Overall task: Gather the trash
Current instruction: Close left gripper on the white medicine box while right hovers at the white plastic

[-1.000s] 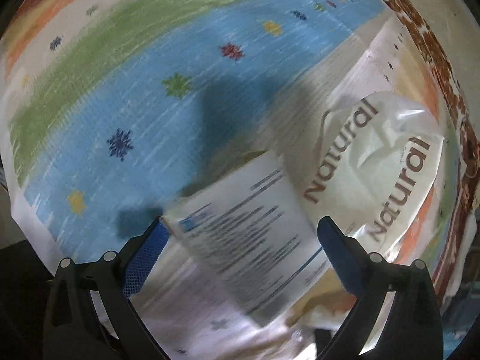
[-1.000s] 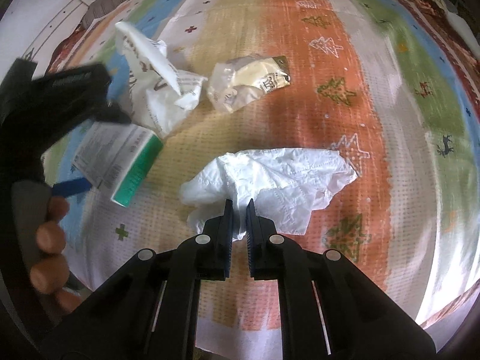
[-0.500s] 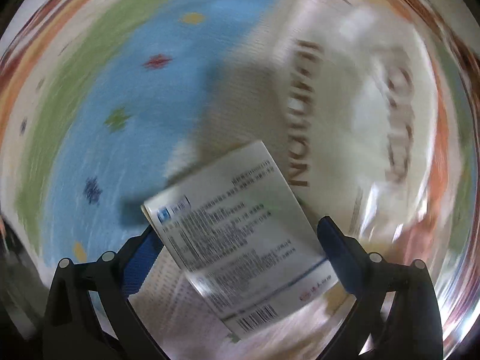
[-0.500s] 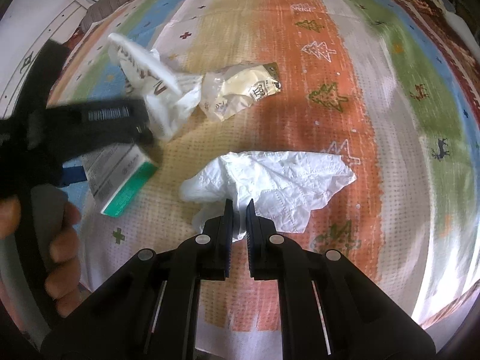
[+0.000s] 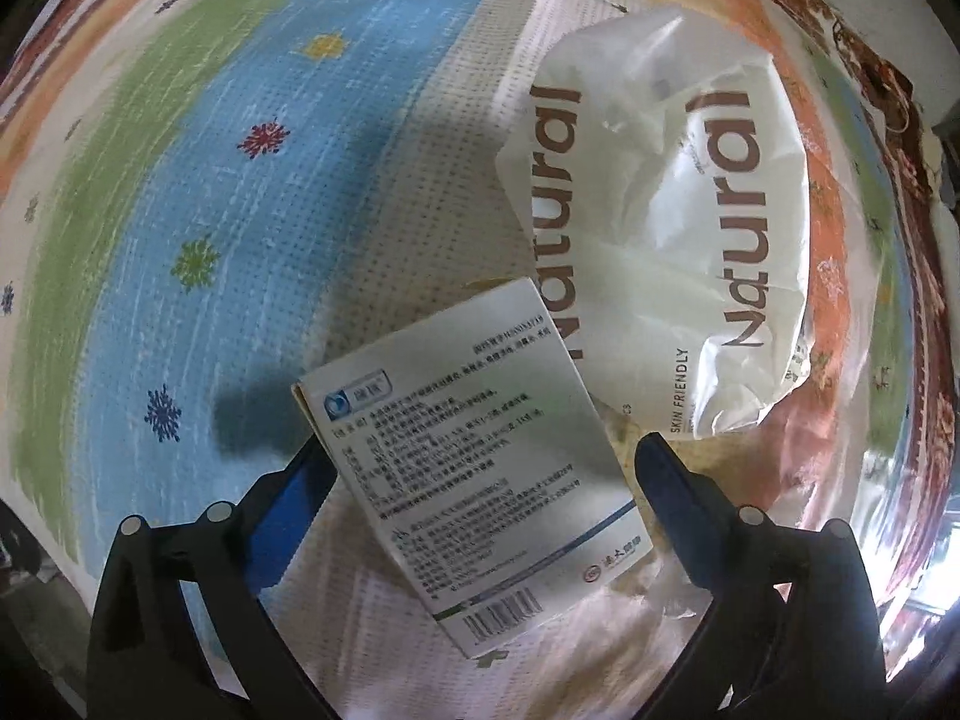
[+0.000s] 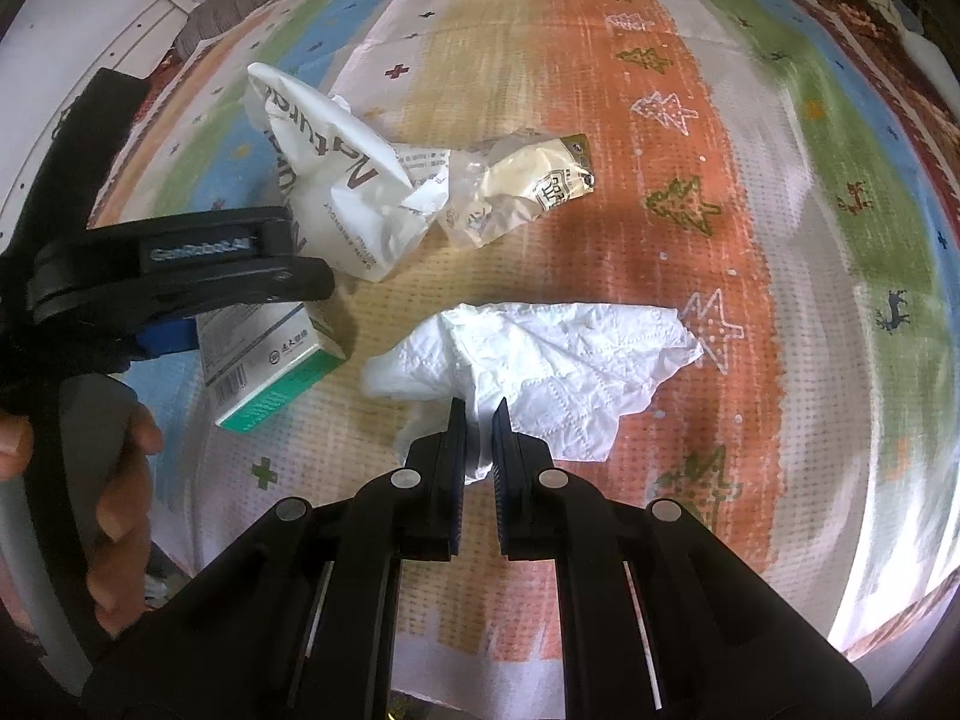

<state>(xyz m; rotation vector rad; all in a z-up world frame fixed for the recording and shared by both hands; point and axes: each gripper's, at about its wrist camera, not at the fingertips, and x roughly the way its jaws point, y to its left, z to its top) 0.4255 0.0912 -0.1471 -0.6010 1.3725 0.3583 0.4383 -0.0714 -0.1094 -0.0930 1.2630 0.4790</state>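
Left gripper (image 6: 240, 294) overlaps the carton (image 6: 270, 360), hiding its far end; small print on carton illegible.

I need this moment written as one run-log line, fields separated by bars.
left gripper: open around box | right gripper: shut on tissue | Natural bag: on mat

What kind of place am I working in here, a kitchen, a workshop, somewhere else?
Probably a room in a home, worked at floor level or on a covered low surface. A colourful striped mat with tree and snowflake motifs fills both views, littered with household trash: a crumpled tissue, a medicine box and a "Natural" wrapper.
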